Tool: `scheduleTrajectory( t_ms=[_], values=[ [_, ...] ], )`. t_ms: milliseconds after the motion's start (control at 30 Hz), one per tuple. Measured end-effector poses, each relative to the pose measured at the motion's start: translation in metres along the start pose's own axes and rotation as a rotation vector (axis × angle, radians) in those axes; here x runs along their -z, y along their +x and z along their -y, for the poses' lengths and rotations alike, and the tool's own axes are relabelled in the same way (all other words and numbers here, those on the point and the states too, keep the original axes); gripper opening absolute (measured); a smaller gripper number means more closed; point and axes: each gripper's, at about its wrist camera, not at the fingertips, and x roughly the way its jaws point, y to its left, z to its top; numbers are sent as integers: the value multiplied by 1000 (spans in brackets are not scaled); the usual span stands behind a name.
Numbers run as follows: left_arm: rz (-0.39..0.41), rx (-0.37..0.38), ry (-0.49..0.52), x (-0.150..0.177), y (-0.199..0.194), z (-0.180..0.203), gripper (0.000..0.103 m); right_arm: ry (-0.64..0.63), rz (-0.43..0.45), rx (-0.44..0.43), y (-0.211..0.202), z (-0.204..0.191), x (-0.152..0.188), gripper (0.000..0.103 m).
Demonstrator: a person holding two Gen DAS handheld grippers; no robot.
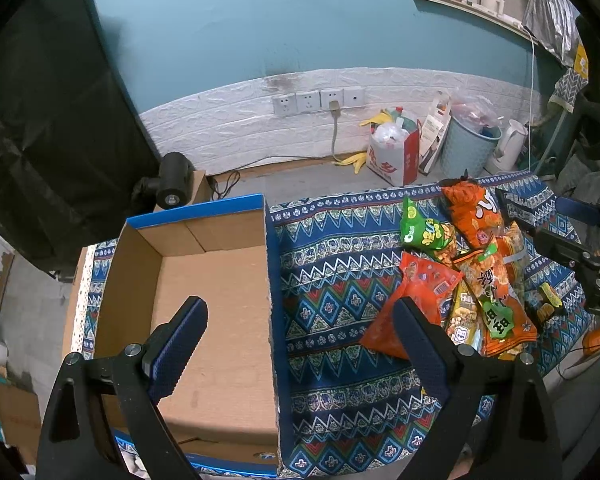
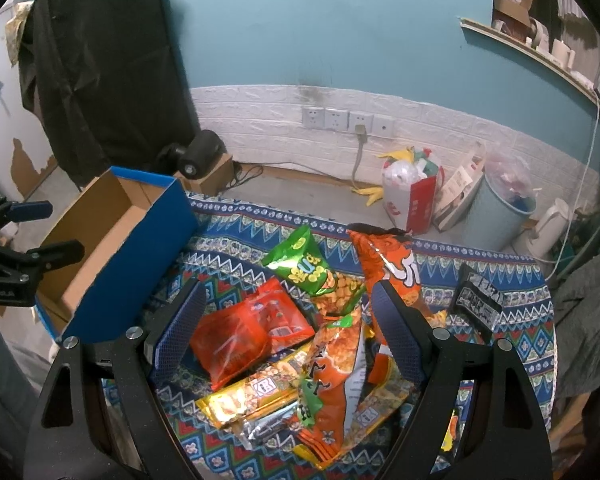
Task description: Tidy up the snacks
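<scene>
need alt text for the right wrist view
The open right hand-held gripper hovers over a pile of snack bags on a patterned tablecloth. An open cardboard box with blue sides sits to the left.

Snack packets (image 2: 256, 328): glossy, crinkled plastic film; box (image 1: 220, 300): matt brown cardboard, blue outer facing; tablecloth (image 1: 332, 280): patterned woven cloth; gripper fingers (image 2: 180, 332): textured blue pads.

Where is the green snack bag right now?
The green snack bag lies on the patterned cloth at the far edge of the snack pile, between the red packet and the tall orange bag, right of the cardboard box.
</scene>
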Motion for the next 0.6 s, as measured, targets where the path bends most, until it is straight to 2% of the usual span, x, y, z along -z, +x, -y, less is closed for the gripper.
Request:
scheduleTrajectory(
  t_ms=[600],
  values=[
    [-2, 4, 5, 3, 2, 1, 95, -5, -10, -1, 2, -1, 1, 83]
  ],
)
